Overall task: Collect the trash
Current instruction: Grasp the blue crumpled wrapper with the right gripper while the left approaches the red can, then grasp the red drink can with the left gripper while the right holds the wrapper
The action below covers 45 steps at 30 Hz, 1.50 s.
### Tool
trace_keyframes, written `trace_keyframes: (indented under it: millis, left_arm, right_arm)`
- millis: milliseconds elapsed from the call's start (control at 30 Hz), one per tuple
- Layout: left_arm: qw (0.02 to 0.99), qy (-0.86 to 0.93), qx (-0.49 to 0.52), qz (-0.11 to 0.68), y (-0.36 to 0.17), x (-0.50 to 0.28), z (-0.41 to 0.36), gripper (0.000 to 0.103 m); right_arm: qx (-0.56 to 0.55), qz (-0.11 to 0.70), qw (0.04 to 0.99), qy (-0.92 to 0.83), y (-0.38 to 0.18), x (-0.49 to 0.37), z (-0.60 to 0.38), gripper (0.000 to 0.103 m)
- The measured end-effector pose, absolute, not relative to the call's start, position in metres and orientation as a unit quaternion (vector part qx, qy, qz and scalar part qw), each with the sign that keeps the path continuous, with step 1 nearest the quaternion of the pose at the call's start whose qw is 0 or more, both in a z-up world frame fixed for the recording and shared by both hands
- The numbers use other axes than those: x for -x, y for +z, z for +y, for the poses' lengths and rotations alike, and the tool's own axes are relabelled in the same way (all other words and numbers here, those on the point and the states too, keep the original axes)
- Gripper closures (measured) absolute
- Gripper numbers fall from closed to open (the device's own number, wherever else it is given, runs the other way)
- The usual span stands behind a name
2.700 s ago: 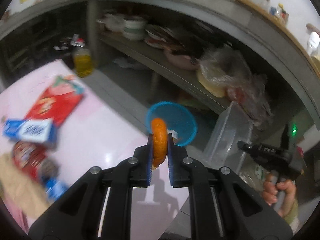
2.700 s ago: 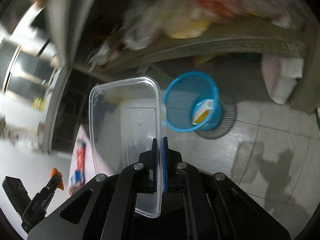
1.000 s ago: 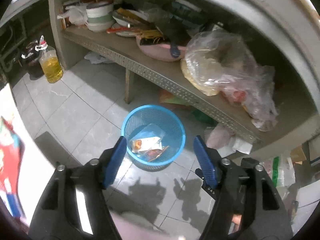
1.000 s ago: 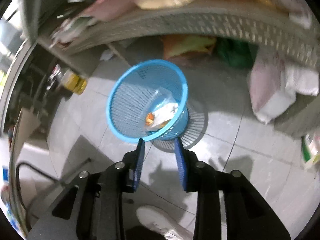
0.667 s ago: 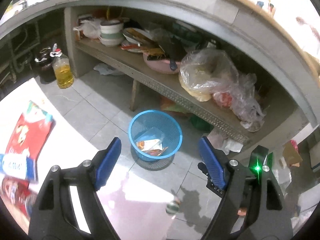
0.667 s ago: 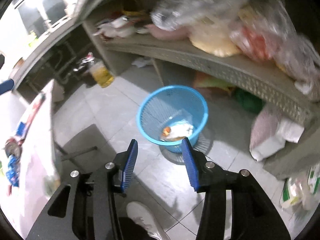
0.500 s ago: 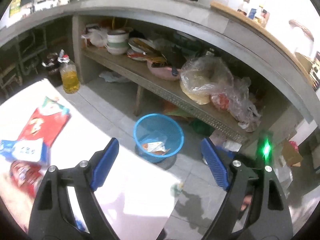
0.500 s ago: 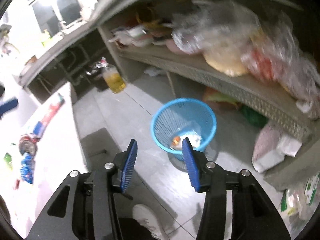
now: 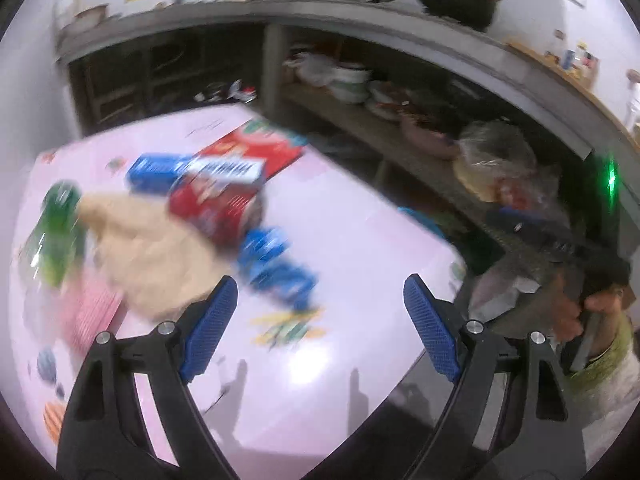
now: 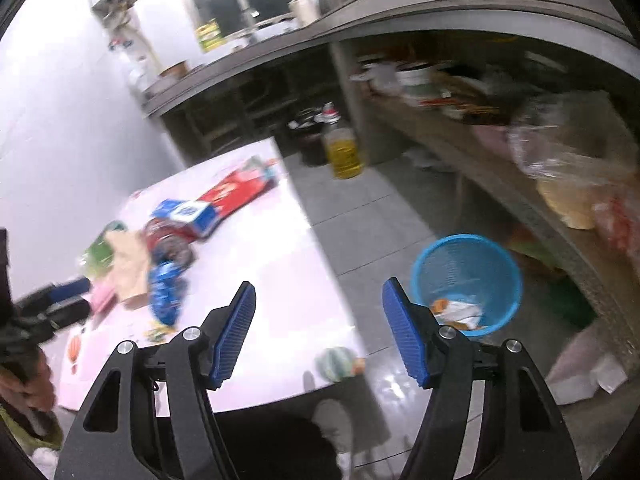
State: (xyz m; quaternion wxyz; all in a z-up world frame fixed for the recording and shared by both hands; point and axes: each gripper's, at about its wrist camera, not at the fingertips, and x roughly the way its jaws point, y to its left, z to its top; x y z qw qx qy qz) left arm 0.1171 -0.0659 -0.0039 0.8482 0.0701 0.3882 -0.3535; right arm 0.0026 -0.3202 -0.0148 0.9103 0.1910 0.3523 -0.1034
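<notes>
1. Trash now lies ahead of both grippers again: the left gripper (image 9: 316, 320) has swung back from the blue basket (image 10: 468, 280) to the pink table (image 9: 360, 240), so the last drop is done and another pickup comes next.
2. Both the left gripper and the right gripper (image 10: 318, 332) are spread wide, holding nothing.
3. Nearest ahead of the left gripper, the blue wrapper (image 9: 276, 264) runs its long axis from far-left to near-right; blur hides more.
4. The basket, with trash inside, sits on the floor just right of the right gripper.
</notes>
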Motion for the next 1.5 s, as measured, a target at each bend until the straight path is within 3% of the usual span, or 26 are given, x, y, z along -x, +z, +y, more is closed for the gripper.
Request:
trace_keyframes:
  millis: [300, 867, 1400, 1500]
  left_arm:
    - [0.86, -0.326, -0.058, 0.388, -0.021, -0.115, -0.019, 0.022]
    - [0.888, -0.295, 0.004, 0.352, -0.012, -0.132, 0.064, 0.022]
    - [0.888, -0.298, 0.016, 0.35, -0.016, -0.144, 0.072, 0.023]
    - [0.89, -0.291, -0.006, 0.35, -0.017, -0.148, 0.058, 0.028]
  right_arm:
    - [-0.23, 0.385, 0.894, 0.015, -0.019, -0.065, -0.264, 0.039]
    - [-0.149, 0.477, 0.866, 0.035, -0.06, -0.171, -0.176, 0.039]
    - [-0.161, 0.502, 0.849, 0.027, -0.079, -0.18, -0.173, 0.072]
    - [-0.173, 0.501, 0.848, 0.029, -0.079, -0.177, -0.176, 0.077]
